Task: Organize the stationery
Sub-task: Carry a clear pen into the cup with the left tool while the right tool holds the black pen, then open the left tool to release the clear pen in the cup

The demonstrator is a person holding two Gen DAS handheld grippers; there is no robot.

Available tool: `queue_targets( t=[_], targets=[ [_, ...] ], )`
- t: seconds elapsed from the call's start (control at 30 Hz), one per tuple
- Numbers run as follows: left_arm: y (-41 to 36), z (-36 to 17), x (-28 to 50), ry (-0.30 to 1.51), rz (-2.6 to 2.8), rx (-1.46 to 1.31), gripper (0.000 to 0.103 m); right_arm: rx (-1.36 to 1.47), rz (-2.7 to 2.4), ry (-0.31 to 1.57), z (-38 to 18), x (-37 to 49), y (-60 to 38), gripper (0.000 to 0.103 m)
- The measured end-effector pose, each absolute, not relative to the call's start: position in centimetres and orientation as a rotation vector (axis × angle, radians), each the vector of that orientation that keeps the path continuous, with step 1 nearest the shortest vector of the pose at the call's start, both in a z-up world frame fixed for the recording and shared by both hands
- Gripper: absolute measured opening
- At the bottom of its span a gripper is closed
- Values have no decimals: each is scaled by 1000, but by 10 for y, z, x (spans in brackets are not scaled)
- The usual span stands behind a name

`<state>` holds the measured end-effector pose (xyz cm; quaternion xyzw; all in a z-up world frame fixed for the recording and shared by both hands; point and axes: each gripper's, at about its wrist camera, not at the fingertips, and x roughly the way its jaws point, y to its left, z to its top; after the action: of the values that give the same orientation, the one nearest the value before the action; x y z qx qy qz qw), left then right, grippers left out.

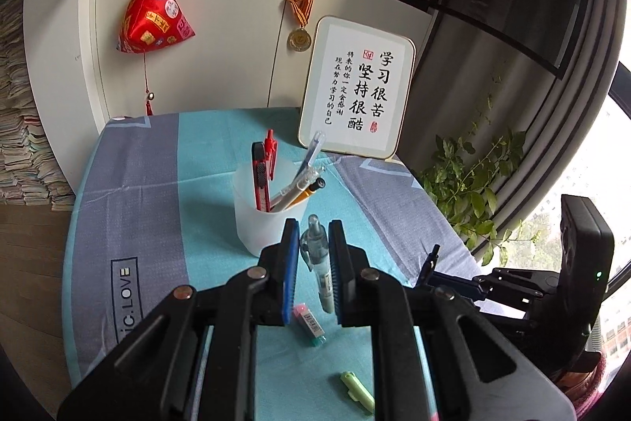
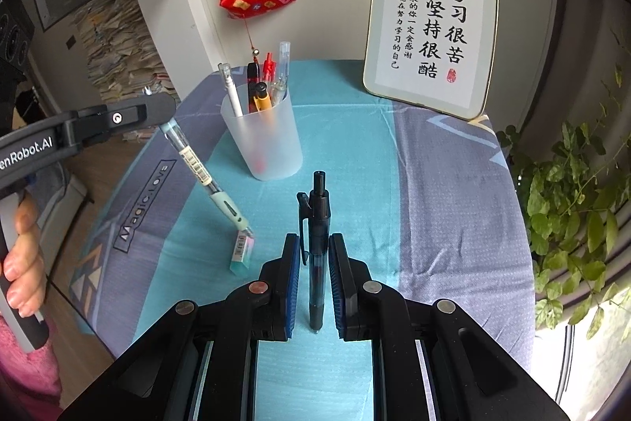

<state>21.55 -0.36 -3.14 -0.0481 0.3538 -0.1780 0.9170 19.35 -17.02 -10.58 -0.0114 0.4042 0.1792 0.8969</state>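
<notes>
The worktop (image 2: 453, 223), draped in a teal-and-grey cloth, carries a frosted plastic cup (image 2: 262, 141) of pens and a framed calligraphy board (image 2: 432, 34) behind it. A pink-and-teal eraser (image 1: 309, 322) and a light green highlighter (image 1: 357, 390) lie nearer.

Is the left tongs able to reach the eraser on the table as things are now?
Probably not yet. The left tongs already hold a green pen, whose tip hangs just above the eraser. Nothing else blocks it, but the pen should go into the cup first.
</notes>
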Motion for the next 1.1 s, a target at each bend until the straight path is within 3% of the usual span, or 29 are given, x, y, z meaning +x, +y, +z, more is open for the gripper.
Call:
queue_targets(
  t=[0.57,1.1],
  targets=[
    [21,27,257,535,-225,-48,13,-31,366,830,-101,193,-169,15],
    [15,-24,295,624,-178,-3,13,-28,351,821,-98,194,-172,15]
  ],
)
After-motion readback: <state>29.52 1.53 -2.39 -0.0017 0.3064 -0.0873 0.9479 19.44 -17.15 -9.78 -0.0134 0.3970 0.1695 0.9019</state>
